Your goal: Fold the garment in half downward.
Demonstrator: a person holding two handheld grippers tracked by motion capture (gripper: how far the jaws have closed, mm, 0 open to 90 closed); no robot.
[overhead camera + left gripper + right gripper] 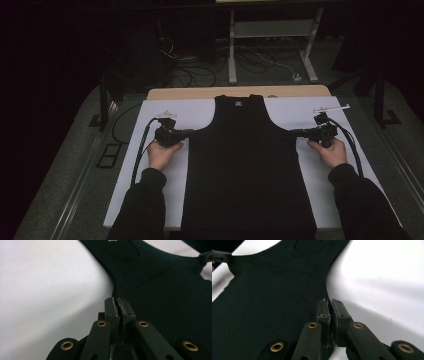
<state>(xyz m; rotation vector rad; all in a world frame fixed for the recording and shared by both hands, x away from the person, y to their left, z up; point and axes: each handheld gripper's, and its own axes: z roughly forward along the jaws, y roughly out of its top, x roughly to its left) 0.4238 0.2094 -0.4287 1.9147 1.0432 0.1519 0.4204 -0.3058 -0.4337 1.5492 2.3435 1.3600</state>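
A black tank top (247,165) lies flat on a white board (165,112), neck toward the far edge. My left gripper (191,133) points inward at the shirt's left underarm corner. In the left gripper view its jaws (117,300) are pressed together on the fabric edge of the tank top (162,290). My right gripper (295,132) mirrors it at the right underarm corner. In the right gripper view it (329,301) is shut on the hem of the tank top (274,290). Each hand rests on the board beside the shirt.
A wooden table edge (240,92) shows beyond the board. Cables trail from both grippers over the board's sides. Behind the table stand a metal frame (232,50) and loose floor cables (200,75). The room around is dark.
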